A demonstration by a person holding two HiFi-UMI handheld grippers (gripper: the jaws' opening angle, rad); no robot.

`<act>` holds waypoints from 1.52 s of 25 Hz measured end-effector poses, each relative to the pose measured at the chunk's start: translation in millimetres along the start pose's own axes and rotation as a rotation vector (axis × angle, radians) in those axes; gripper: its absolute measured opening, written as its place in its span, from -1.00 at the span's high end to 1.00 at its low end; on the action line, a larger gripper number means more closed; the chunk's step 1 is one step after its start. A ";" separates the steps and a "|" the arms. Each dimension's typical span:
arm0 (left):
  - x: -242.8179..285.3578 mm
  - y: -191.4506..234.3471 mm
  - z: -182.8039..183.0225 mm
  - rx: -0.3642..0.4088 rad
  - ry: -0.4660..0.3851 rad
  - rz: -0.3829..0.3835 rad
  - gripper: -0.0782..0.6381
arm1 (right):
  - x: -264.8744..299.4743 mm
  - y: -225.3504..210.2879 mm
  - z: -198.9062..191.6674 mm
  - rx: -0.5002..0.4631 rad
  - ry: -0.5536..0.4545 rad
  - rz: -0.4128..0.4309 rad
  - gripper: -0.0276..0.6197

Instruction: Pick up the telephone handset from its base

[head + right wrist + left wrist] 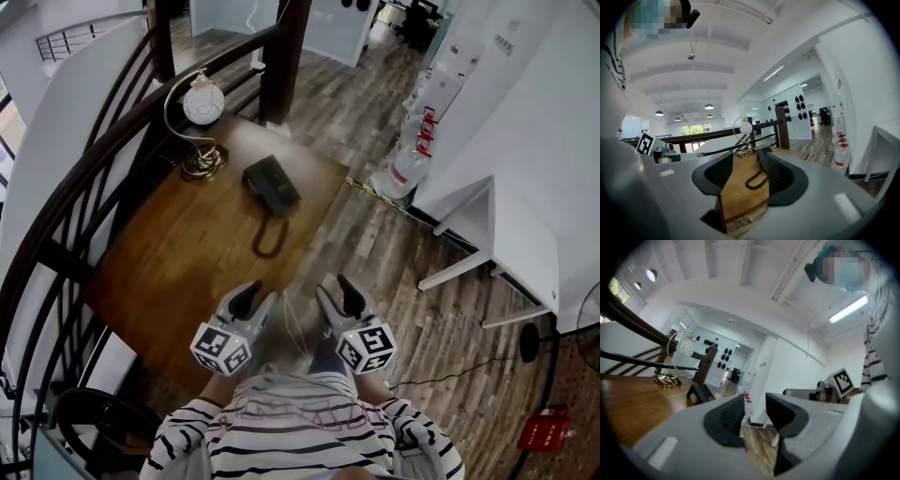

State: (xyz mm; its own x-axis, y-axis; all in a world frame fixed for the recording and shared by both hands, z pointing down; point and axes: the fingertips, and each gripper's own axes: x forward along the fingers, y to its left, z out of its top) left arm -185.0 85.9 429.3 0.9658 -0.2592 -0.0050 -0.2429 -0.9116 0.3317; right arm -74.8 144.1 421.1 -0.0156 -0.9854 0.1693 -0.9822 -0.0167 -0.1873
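While L tool (258, 300) & R tool (337, 298) half-open, empty, 1 phone (272, 185), 1 ornament (203, 101) on table (187, 253)

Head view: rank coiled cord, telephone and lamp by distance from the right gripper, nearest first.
1. Coiled cord: looped on the table, just ahead of the right gripper.
2. Telephone: mid-table, beyond the cord.
3. Lamp: far-left corner of the table.
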 end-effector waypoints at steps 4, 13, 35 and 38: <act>35.0 23.6 -0.2 0.001 -0.015 0.091 0.39 | 33.2 -39.1 3.4 0.003 0.014 0.072 0.27; 150.1 56.6 3.1 0.002 -0.036 0.311 0.39 | 103.2 -153.0 32.6 -0.059 0.073 0.281 0.27; 267.8 104.0 9.2 -0.062 -0.145 0.596 0.37 | 182.4 -272.1 53.3 -0.137 0.099 0.579 0.27; 274.3 124.7 9.4 -0.086 -0.143 0.597 0.36 | 202.0 -269.1 49.3 -0.162 0.106 0.588 0.27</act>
State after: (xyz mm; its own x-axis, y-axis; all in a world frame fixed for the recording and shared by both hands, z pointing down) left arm 48.7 -101.8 460.5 0.6423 -0.7623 0.0802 -0.7237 -0.5687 0.3909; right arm 195.6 -58.9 458.0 -0.5736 -0.7993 0.1791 -0.8191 0.5584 -0.1310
